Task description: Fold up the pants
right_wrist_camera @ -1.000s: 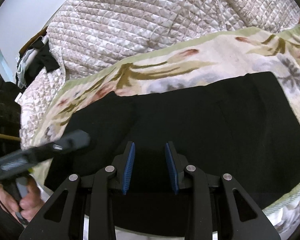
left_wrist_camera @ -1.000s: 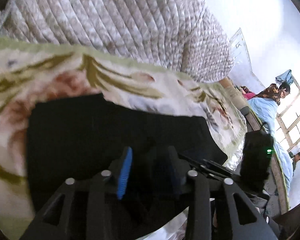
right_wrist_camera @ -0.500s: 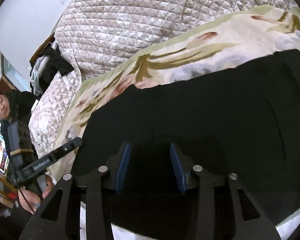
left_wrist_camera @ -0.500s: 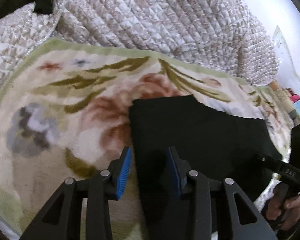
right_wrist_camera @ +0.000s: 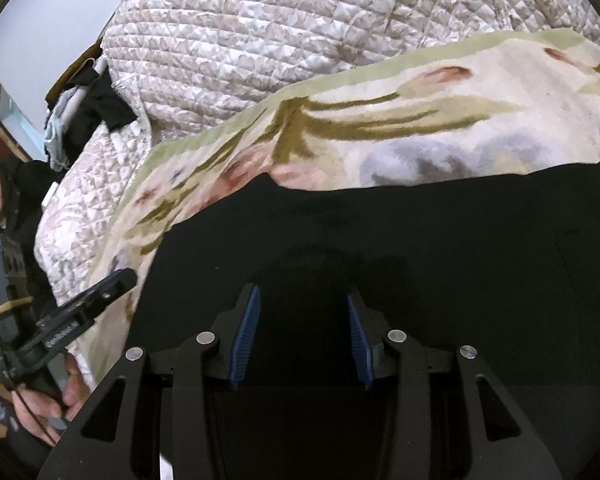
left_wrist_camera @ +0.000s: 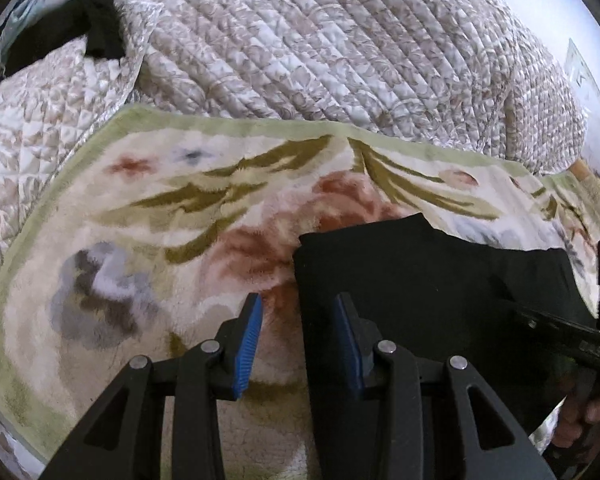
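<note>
Black pants (right_wrist_camera: 380, 240) are lying folded on the floral blanket (left_wrist_camera: 180, 208), filling the lower frame. Right gripper (right_wrist_camera: 303, 336) is hovering released above them, jaws having just been opening; left gripper (left_wrist_camera: 298, 340) is straddling the pants' left edge, also released. Risk, as I judge it: pinching blanket pile along with the edge, dragging the fold askew.

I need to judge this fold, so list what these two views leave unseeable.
- Left wrist view: the black pants have their right end hidden behind the right gripper, their near edge behind the left gripper.
- Right wrist view: the pants run off the right and bottom edges; seams and layers are lost in the black cloth.
- Neither view shows whether fingers touch fabric.
</note>
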